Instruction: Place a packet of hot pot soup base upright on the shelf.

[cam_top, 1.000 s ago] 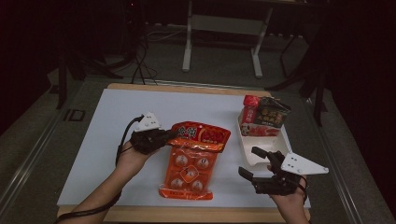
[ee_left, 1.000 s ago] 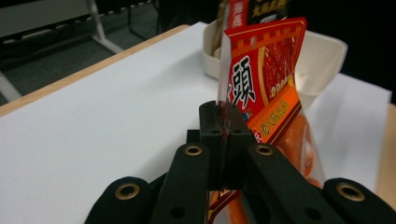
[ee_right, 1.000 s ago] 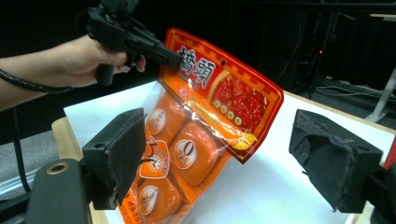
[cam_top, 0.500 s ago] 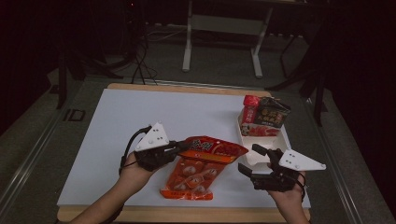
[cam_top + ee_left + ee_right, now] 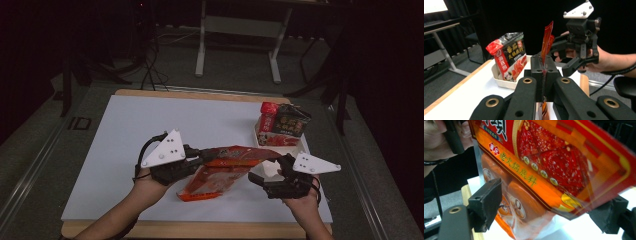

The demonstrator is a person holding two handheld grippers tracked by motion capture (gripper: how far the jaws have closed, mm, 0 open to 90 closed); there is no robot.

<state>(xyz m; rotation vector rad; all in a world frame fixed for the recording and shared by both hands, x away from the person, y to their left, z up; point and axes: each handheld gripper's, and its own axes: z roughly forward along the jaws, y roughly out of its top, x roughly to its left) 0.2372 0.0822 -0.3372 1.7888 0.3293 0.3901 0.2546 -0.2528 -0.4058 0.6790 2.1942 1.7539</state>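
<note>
While the red seasoning packet [image 5: 227, 167] is clamped aloft by the left gripper [image 5: 202, 159], the wide-open right gripper [image 5: 270, 172] seemingly hasn't gripped it; binning remains.

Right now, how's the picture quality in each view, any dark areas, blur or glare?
High view: the white table is evenly lit, the room behind nearly black. Left gripper view: the near tongs are soft, the noodle packet sharper against a dark backdrop. Right gripper view: the red sauce pouch sits very close, its print slightly blurred, with bright washout at lower right.
</note>
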